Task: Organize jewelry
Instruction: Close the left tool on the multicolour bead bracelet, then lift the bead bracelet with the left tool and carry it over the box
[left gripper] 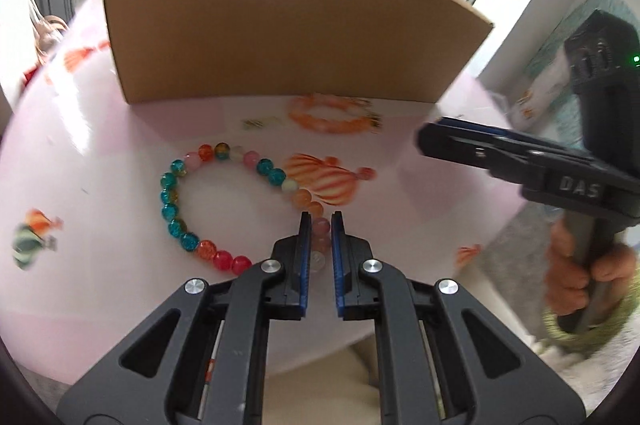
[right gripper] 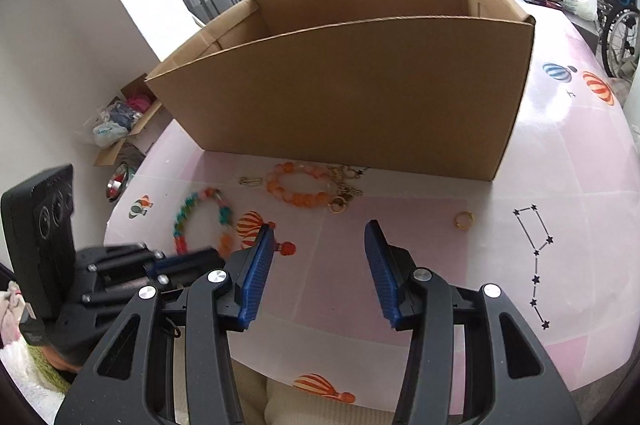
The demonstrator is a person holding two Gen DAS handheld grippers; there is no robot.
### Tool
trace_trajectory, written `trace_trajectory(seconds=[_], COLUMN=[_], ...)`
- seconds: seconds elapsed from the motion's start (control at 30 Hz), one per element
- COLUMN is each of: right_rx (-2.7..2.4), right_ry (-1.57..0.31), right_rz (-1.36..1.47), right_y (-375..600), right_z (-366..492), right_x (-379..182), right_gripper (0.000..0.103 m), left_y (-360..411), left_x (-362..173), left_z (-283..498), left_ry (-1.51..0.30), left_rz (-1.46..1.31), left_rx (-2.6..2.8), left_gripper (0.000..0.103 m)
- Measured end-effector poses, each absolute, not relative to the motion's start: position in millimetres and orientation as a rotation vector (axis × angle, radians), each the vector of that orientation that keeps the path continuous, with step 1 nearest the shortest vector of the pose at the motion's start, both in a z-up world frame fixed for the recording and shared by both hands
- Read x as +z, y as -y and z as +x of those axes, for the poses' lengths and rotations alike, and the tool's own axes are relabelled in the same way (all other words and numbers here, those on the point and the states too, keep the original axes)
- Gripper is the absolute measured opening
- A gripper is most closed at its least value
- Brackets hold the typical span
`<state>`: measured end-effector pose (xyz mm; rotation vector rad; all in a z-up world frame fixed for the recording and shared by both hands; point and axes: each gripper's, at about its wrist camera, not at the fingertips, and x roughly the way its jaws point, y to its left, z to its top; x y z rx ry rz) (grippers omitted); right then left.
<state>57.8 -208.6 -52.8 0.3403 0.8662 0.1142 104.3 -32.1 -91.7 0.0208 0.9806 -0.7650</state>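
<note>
A multicoloured bead bracelet [left gripper: 176,201] lies on the pink table; it also shows in the right wrist view [right gripper: 188,215]. My left gripper [left gripper: 321,221] is shut on the bracelet's pink beads at its near right side. An orange bead bracelet [right gripper: 298,187] lies near the cardboard box [right gripper: 360,97], with gold pieces [right gripper: 346,191] beside it and a gold ring [right gripper: 464,219] farther right. My right gripper [right gripper: 320,237] is open and empty above the table in front of the orange bracelet. It appears at the right of the left wrist view [left gripper: 428,141].
The open cardboard box [left gripper: 280,25] stands at the back of the table. The pink tablecloth [right gripper: 440,265] has balloon and star prints. The table edge runs close to me. A small box of clutter [right gripper: 128,121] sits on the floor at left.
</note>
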Motion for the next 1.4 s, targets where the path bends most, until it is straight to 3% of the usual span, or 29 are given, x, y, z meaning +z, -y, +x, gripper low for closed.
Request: trace_trajectory(seconds=[0.1, 0.17, 0.33, 0.57, 0.8, 0.93, 1.07, 1.13, 1.4], right_rx=[0.136, 0.148, 0.187, 0.281, 0.300, 0.282, 0.266, 0.246, 0.195], right_ry=[-0.865, -0.862, -0.863, -0.908, -0.932, -0.960, -0.971, -0.971, -0.969], right_rz=[0.344, 0.350, 0.372, 0.368, 0.318, 0.262, 0.233, 0.213, 0.246], right_y=[204, 203, 195, 162, 140, 131, 128, 129, 145], right_z=[60, 60, 62, 72, 77, 79, 80, 80, 82], right_x=[-51, -50, -52, -62, -68, -73, -75, -75, -78], right_gripper=[0.047, 0.047, 0.047, 0.045, 0.035, 0.025, 0.017, 0.010, 0.010], left_y=[29, 19, -7, -21, -16, 1, 5, 8, 17], left_x=[-89, -82, -57, -73, -82, -85, -83, -83, -82], left_z=[100, 97, 96, 113, 126, 131, 127, 122, 111], left_ry=[-0.970, -0.935, -0.856, -0.914, -0.938, -0.931, -0.922, -0.924, -0.927], left_rz=[0.027, 0.017, 0.010, 0.094, 0.071, 0.110, 0.138, 0.139, 0.189], left_rx=[-0.761, -0.748, -0.650, -0.485, -0.504, -0.501, -0.515, -0.546, -0.581], left_gripper=[0.014, 0.026, 0.033, 0.033, 0.033, 0.025, 0.009, 0.009, 0.011])
